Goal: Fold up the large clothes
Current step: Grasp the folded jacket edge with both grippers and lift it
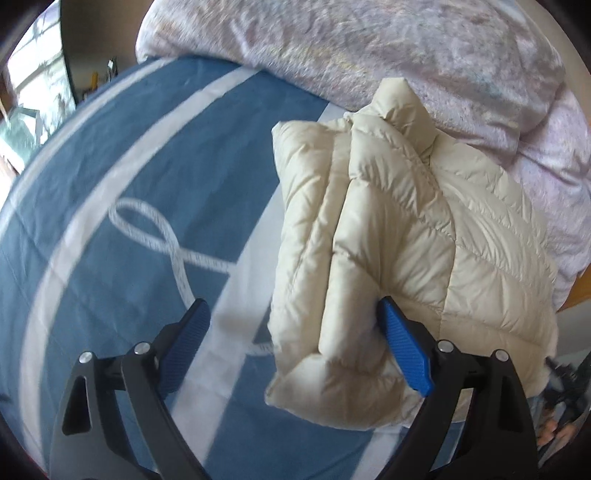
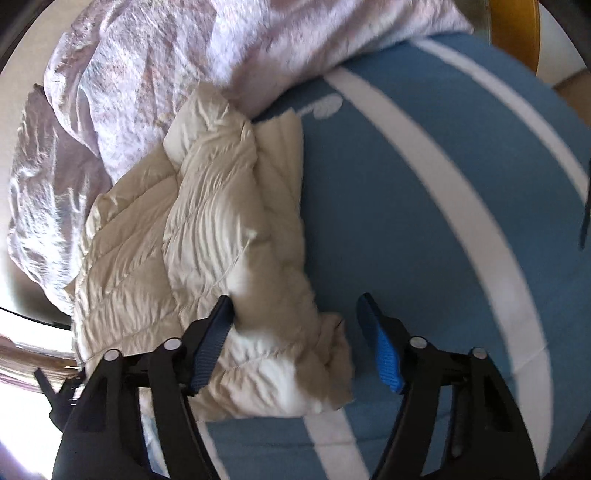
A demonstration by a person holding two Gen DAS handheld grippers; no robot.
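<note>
A cream quilted puffer jacket (image 1: 399, 236) lies folded into a thick bundle on a blue bed sheet with white stripes (image 1: 122, 155). My left gripper (image 1: 291, 325) is open; its jaws stand wide apart around the bundle's near left edge, and the right pad (image 1: 406, 350) touches the fabric. In the right wrist view the jacket (image 2: 207, 240) lies left of centre. My right gripper (image 2: 295, 317) is open, its left pad (image 2: 212, 339) against the jacket's near edge, its right pad (image 2: 382, 347) over the sheet (image 2: 424, 192).
A crumpled pale lilac duvet (image 1: 369, 48) is heaped behind the jacket, and it fills the upper left in the right wrist view (image 2: 122, 74). A window (image 1: 33, 96) shows at far left. A wooden edge (image 2: 517, 29) shows at top right.
</note>
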